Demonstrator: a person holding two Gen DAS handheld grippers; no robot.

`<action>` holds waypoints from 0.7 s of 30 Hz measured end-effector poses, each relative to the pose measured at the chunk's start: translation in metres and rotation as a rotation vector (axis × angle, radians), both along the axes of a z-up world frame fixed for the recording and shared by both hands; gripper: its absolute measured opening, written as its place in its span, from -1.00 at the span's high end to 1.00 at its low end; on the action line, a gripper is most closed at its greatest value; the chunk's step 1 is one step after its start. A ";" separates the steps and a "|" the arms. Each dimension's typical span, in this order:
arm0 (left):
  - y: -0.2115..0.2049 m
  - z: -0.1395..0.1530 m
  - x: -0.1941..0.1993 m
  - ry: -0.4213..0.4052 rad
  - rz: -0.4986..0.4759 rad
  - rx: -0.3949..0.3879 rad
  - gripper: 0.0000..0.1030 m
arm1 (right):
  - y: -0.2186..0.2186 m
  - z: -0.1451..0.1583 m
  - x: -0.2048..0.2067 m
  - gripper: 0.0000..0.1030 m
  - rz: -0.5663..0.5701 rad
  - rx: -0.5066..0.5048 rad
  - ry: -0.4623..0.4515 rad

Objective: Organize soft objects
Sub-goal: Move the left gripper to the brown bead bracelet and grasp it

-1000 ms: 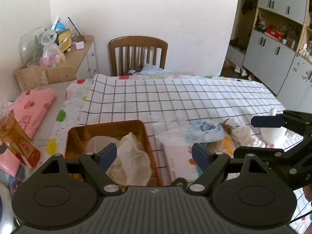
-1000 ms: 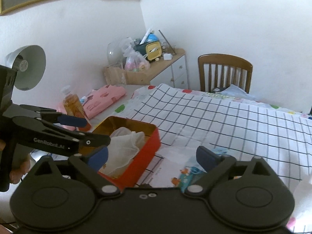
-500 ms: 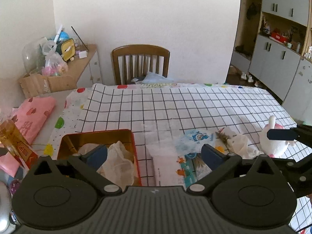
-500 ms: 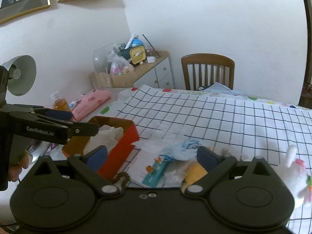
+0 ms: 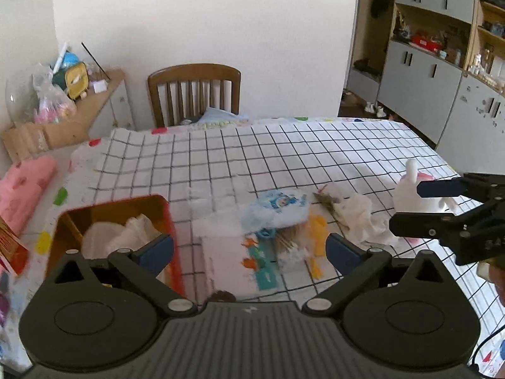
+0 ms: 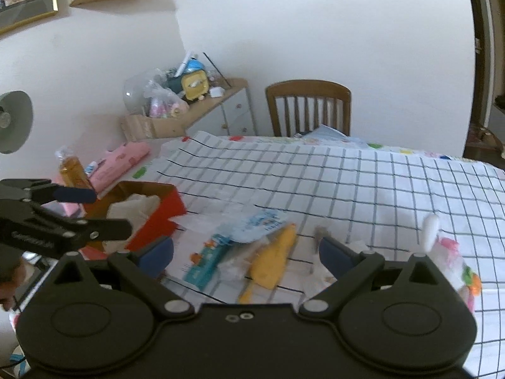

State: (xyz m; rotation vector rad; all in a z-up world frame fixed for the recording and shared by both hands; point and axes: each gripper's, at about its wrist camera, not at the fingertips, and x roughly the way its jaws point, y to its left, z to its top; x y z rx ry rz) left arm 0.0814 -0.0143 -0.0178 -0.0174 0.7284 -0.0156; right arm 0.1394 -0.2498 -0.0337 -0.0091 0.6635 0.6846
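Left wrist view: the left gripper (image 5: 249,249) has its blue-padded jaws spread wide with nothing between them, hanging over the near edge of the table with the black-grid white tablecloth (image 5: 284,158). The orange metal tin (image 5: 172,221) sits near the table's near-left corner, crumpled white cloth (image 5: 126,233) already inside it. Loose soft things lie to the tin's right along the near edge — a light-blue printed pouch (image 5: 277,210), a yellow soft piece (image 5: 315,224), a crumpled white tissue (image 5: 363,218), and, further toward the right edge, a white plush rabbit (image 5: 410,189).

Right wrist view: the right gripper (image 6: 246,252) is also open and empty, poised above the pouch and the yellow piece.

Step in hand, as I read it: go for the next soft item. To do it well, settle on one piece, come down with the jaws straddling its bulk, and pinch fabric rather than the flat printed paper sheet (image 5: 233,262) underneath. Keep the two grippers apart — they crowd the same patch.

Against the frame a second back: the left jaws stand wider, both cameras have shifted rightward along the near edge, the tin has slid toward the left of both views, and the rabbit now shows in the right wrist view.
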 end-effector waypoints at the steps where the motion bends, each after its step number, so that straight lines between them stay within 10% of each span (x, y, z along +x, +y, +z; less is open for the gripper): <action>1: 0.000 -0.004 0.000 0.004 0.009 -0.011 -1.00 | -0.002 -0.003 0.001 -0.92 -0.007 -0.007 0.003; 21: 0.004 -0.070 -0.003 0.104 0.151 0.004 -1.00 | 0.002 -0.069 0.053 -0.81 -0.028 -0.175 0.085</action>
